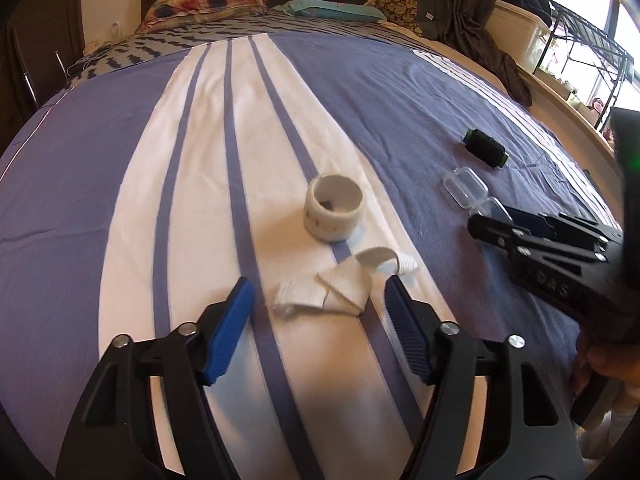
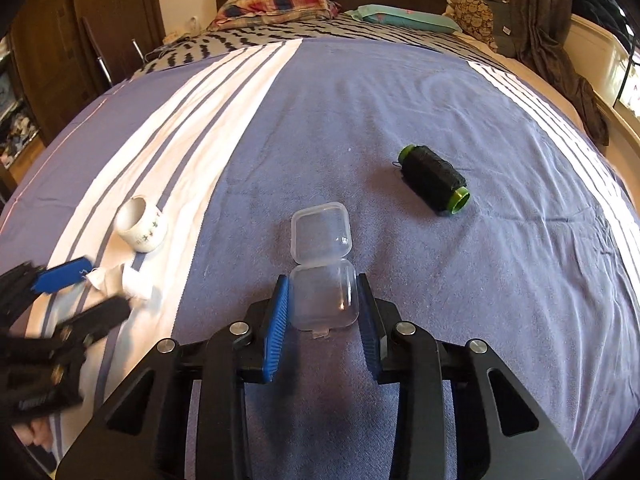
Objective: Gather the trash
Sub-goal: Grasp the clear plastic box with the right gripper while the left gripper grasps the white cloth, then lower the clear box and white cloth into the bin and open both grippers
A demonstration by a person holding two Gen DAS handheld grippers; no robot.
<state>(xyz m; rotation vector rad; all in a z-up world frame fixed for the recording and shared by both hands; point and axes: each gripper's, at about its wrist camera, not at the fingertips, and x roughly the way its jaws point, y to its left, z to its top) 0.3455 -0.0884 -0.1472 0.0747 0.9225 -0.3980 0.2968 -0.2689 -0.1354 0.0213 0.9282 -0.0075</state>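
Observation:
A crumpled strip of white fabric tape (image 1: 340,284) lies on the striped bedspread between the open fingers of my left gripper (image 1: 318,292); it also shows in the right wrist view (image 2: 120,282). A white tape roll (image 1: 334,208) (image 2: 142,224) stands just beyond it. A clear plastic hinged box (image 2: 322,268) (image 1: 466,186) lies open on the blue cloth. My right gripper (image 2: 324,292) is open, its blue pads on either side of the box's near half, close to its walls. A black thread spool with green ends (image 2: 434,178) (image 1: 485,148) lies farther right.
The bedspread (image 2: 360,112) covers a wide bed. Pillows (image 2: 276,2) lie at the headboard. A dark cloth (image 2: 560,60) hangs at the right edge. A wooden wardrobe (image 2: 80,20) stands left, a window ledge with a rack (image 1: 580,52) right.

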